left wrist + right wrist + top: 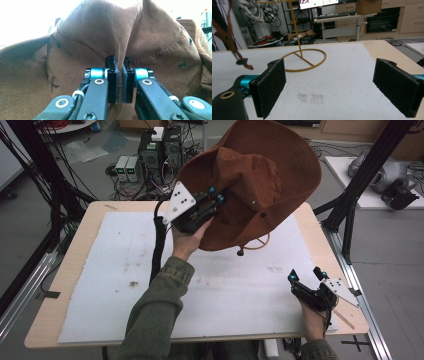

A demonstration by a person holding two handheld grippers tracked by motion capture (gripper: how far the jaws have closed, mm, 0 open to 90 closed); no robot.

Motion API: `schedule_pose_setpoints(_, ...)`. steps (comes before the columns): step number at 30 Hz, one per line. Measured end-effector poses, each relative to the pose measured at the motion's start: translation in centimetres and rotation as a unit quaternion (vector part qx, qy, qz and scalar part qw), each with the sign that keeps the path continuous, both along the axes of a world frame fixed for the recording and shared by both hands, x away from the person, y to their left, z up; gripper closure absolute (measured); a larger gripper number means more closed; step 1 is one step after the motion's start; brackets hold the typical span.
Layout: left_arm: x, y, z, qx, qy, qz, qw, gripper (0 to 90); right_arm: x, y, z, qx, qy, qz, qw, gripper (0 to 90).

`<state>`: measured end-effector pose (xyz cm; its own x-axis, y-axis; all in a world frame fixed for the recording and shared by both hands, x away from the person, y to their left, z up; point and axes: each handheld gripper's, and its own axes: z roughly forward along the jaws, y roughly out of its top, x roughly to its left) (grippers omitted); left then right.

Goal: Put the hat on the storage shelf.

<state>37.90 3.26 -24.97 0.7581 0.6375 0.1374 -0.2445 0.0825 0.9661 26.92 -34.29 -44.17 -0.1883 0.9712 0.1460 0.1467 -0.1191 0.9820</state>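
A brown wide-brimmed hat (250,175) hangs tilted in the air above the far middle of the table. My left gripper (216,196) is shut on a pinched fold of the hat's crown (120,50), which fills the left gripper view. The hat's cord with a bead (240,252) dangles below the brim, and the cord (239,60) also swings at the left of the right gripper view. A yellow wire stand (304,57) with a ring base rests on the white mat, partly hidden under the hat (260,242). My right gripper (306,275) rests open near the front right, jaws apart over bare mat.
A white foam mat (125,270) covers the wooden table (80,235). Black frame posts (360,180) stand at the table's right and left. Electronics and cables (150,155) lie on the floor beyond the far edge.
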Motion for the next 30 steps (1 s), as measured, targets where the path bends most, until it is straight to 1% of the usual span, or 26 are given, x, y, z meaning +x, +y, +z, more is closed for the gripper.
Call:
schedule_pose_setpoints(1, 0.0, 0.0, 0.0, 0.0, 0.0, 0.0, 1.0, 86.0, 0.0, 0.0, 0.0, 0.0, 0.0, 0.0, 1.0, 10.5)
schedule_pose_setpoints(2, 1.2, -0.8, 0.1, 0.007, 0.0, 0.004, 1.0, 86.0, 0.1, 0.1, -0.1, -0.001, 0.003, 0.004, 1.0, 10.5)
schedule_pose_setpoints(3, 1.2, -0.8, 0.1, 0.007, 0.0, 0.004, 1.0, 86.0, 0.1, 0.1, -0.1, -0.001, 0.003, 0.004, 1.0, 10.5)
schedule_pose_setpoints(4, 2.2, -1.4, 0.2, 0.003, 0.004, 0.006, 1.0, 86.0, 0.2, 0.3, -0.2, -0.002, 0.004, 0.008, 1.0, 10.5)
schedule_pose_setpoints(5, 2.9, -1.9, 0.3, -0.001, 0.009, 0.006, 0.9999, 86.0, 0.2, 0.3, -0.2, -0.002, 0.005, 0.009, 0.9999, 10.5)
schedule_pose_setpoints(6, 2.9, -1.9, 0.3, -0.001, 0.009, 0.006, 0.9999, 86.0, 0.2, 0.4, -0.3, -0.003, 0.006, 0.011, 0.9999, 10.5)
schedule_pose_setpoints(8, 4.0, -2.5, 0.5, -0.005, 0.013, 0.007, 0.9999, 86.0, 0.2, 0.5, -0.3, -0.001, 0.009, 0.014, 0.9999, 10.5)
schedule_pose_setpoints(9, 4.8, -3.0, 0.8, -0.001, 0.016, 0.007, 0.9999, 86.0, 0.3, 0.5, -0.3, -0.003, 0.007, 0.016, 0.9998, 10.5)
schedule_pose_setpoints(10, 5.1, -3.2, 0.9, 0.002, 0.017, 0.007, 0.9998, 86.0, 0.3, 0.5, -0.4, -0.001, 0.008, 0.016, 0.9998, 10.5)
schedule_pose_setpoints(11, 5.1, -3.2, 0.9, 0.002, 0.017, 0.007, 0.9998, 86.0, 0.3, 0.6, -0.4, 0.002, 0.008, 0.016, 0.9998, 10.5)
schedule_pose_setpoints(12, 5.7, -3.7, 0.8, -0.001, 0.024, 0.002, 0.9997, 86.0, 0.3, 0.6, -0.4, 0.0, 0.01, 0.017, 0.9998, 10.5)
schedule_pose_setpoints(14, 6.1, -4.1, 0.5, 0.0, 0.031, 0.0, 0.9995, 85.9, 0.4, 0.6, -0.4, 0.001, 0.01, 0.018, 0.9998, 10.5)
schedule_pose_setpoints(16, 6.5, -4.5, 0.3, 0.006, 0.038, 0.0, 0.9993, 85.9, 0.5, 0.6, -0.5, 0.001, 0.01, 0.02, 0.9997, 10.5)
schedule_pose_setpoints(18, 6.9, -5.1, 0.0, 0.017, 0.041, 0.003, 0.999, 85.9, 0.5, 0.7, -0.5, 0.002, 0.011, 0.02, 0.9997, 10.5)
schedule_pose_setpoints(20, 7.1, -5.6, -0.3, 0.033, 0.04, 0.007, 0.9986, 85.9, 0.5, 0.8, -0.5, 0.001, 0.013, 0.022, 0.9997, 10.5)
schedule_pose_setpoints(21, 7.1, -5.6, -0.3, 0.033, 0.04, 0.007, 0.9986, 85.9, 0.4, 0.8, -0.4, 0.002, 0.011, 0.022, 0.9997, 10.5)
schedule_pose_setpoints(22, 7.6, -6.0, -0.7, 0.039, 0.049, 0.012, 0.998, 85.8, 0.4, 0.8, -0.4, 0.002, 0.01, 0.022, 0.9997, 10.5)
schedule_pose_setpoints(23, 7.9, -6.2, -0.8, 0.041, 0.053, 0.014, 0.9976, 85.8, 0.5, 0.9, -0.4, 0.002, 0.01, 0.023, 0.9997, 10.5)
schedule_pose_setpoints(25, 8.4, -6.6, -1.1, 0.046, 0.059, 0.017, 0.9971, 85.8, 0.4, 0.9, -0.5, 0.002, 0.011, 0.024, 0.9996, 10.5)
schedule_pose_setpoints(26, 8.4, -6.6, -1.1, 0.046, 0.059, 0.017, 0.9971, 85.8, 0.4, 0.9, -0.5, 0.002, 0.011, 0.024, 0.9996, 10.5)
schedule_pose_setpoints(28, 8.8, -6.9, -1.3, 0.054, 0.063, 0.02, 0.9964, 85.8, 0.4, 1.0, -0.4, 0.001, 0.01, 0.026, 0.9996, 10.5)
schedule_pose_setpoints(29, 9.2, -7.2, -1.5, 0.059, 0.071, 0.02, 0.9956, 85.8, 0.4, 1.1, -0.5, -0.003, 0.01, 0.028, 0.9995, 10.5)
schedule_pose_setpoints(30, 9.4, -7.3, -1.7, 0.063, 0.075, 0.024, 0.9948, 85.7, 0.4, 1.1, -0.5, -0.001, 0.01, 0.029, 0.9995, 10.5)
